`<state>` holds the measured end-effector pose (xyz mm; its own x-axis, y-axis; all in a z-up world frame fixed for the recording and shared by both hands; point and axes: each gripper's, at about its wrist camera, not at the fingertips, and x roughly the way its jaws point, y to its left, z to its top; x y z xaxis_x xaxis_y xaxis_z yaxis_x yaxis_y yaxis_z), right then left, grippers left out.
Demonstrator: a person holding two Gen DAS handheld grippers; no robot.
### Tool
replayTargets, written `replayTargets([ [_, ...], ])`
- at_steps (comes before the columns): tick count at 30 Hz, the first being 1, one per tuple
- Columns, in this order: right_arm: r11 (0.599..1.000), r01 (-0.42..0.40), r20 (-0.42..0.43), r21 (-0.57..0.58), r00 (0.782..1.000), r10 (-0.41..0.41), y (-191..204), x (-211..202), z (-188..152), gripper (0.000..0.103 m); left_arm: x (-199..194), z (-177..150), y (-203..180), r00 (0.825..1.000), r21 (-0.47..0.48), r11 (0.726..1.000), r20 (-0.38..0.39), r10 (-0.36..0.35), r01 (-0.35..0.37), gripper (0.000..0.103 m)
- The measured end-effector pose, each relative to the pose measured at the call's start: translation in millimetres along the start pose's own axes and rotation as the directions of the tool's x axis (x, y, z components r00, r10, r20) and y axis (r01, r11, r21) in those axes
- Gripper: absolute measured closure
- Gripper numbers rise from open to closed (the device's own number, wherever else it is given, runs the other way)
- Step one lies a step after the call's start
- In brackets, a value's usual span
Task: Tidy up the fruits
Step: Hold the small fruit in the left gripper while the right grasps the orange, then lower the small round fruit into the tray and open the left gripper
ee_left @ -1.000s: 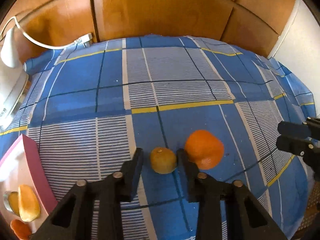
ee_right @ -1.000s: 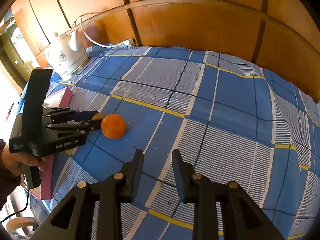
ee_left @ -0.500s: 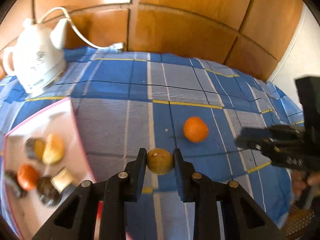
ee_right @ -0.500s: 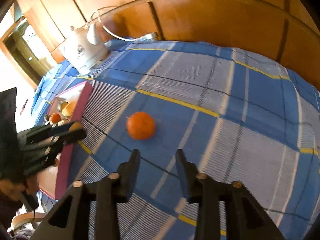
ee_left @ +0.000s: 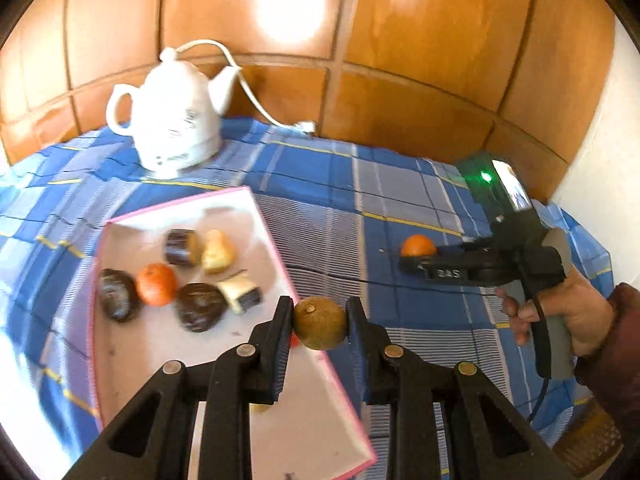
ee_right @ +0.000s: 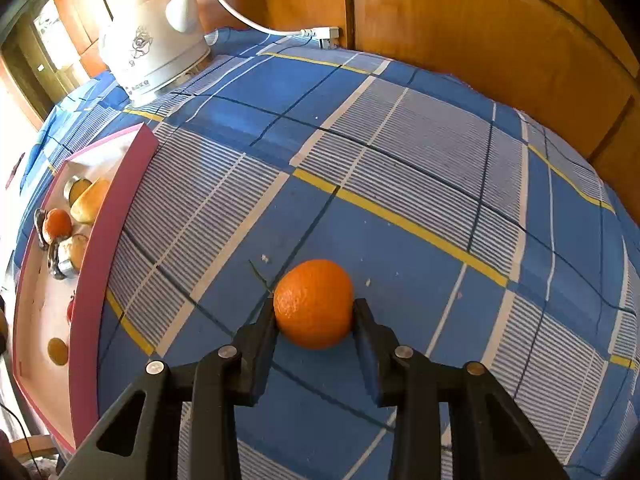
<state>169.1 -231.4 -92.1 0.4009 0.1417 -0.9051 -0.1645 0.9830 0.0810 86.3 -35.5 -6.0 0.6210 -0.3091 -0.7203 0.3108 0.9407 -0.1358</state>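
My left gripper [ee_left: 320, 322] is shut on a brown-green kiwi [ee_left: 319, 323] and holds it in the air over the right edge of a pink-rimmed white tray [ee_left: 276, 248]. The tray holds several fruits, among them a small orange [ee_left: 157, 284]. My right gripper [ee_right: 314, 312] stands around an orange [ee_right: 314, 304] that rests on the blue checked tablecloth [ee_right: 400, 152]; its fingers [ee_right: 264, 320] sit at both sides of the fruit, touching or nearly so. In the left wrist view the right gripper [ee_left: 412, 258] shows at the orange [ee_left: 417, 245].
A white electric kettle [ee_left: 172, 120] with a white cord [ee_left: 256, 100] stands at the back left near the wooden wall [ee_left: 400, 40]. The tray [ee_right: 92, 264] lies left of the orange in the right wrist view. The table edge drops off at the right.
My left gripper closed on the kiwi, lifted it and carried it left to the tray's edge. My right gripper moved forward to the orange until its fingers flank it.
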Motion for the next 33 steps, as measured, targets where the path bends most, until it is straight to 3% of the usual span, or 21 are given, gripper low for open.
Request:
replayTargets([
  [5,0.998,0.019,-0.001,-0.053,1.0,-0.019,6,-13,-28,0.067,-16,-10,15,0.999,-0.043,0.998,0.03,0.044,-0.042,0.076],
  [13,0.999,0.023,0.039,-0.042,0.999,-0.021,6,-28,-67,0.068,-29,-24,25,0.996,-0.066,0.994,0.04,0.084,-0.081,0.076],
  [27,0.999,0.012,0.11,0.03,0.994,-0.015,3,-29,-76,0.068,-47,-40,27,0.994,-0.076,0.993,0.055,0.094,-0.09,0.076],
  [33,0.999,0.03,0.115,0.015,0.993,-0.031,5,-29,-77,0.068,-49,-54,60,0.994,-0.171,0.98,0.023,0.11,-0.105,0.076],
])
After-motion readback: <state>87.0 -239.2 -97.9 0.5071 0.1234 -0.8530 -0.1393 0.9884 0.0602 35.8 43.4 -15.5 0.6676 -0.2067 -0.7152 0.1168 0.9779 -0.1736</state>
